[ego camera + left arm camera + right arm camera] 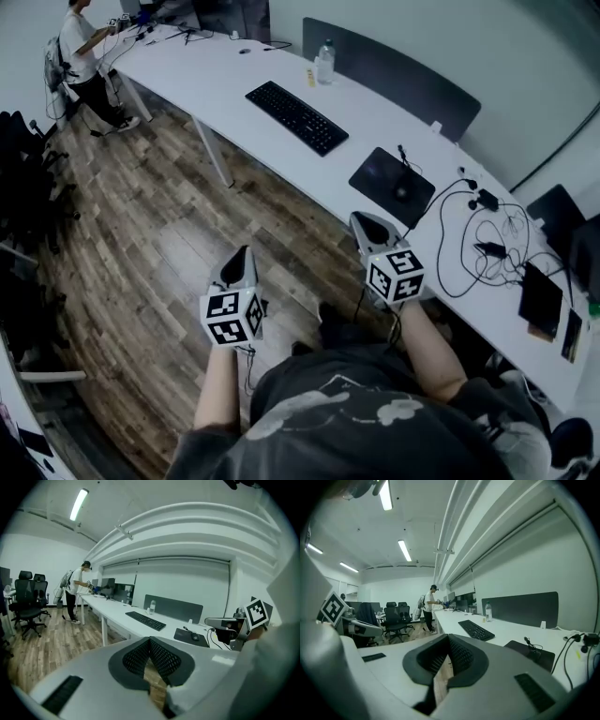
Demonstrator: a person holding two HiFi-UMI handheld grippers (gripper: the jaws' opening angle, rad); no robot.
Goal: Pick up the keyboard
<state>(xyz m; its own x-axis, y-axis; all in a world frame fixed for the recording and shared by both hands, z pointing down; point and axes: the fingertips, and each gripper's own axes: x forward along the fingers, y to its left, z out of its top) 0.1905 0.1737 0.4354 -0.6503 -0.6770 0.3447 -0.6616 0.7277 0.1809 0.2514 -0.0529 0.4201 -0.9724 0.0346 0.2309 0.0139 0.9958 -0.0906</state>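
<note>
Both arms reach forward, left forearm point(217, 389) and right forearm point(431, 342) bare. The left white plastic gripper with black mesh pads point(245, 255) tilts slightly downward, jaws together, empty. The right white plastic gripper point(366, 223) matches, jaws closed on nothing.

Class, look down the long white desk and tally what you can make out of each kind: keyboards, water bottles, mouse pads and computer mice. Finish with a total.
Keyboard: 1
Water bottle: 1
Mouse pad: 1
Mouse: 1
Total: 4

Bare desk point(217, 82) around keyboard point(296, 117), bottle point(324, 62) near its far edge
</note>
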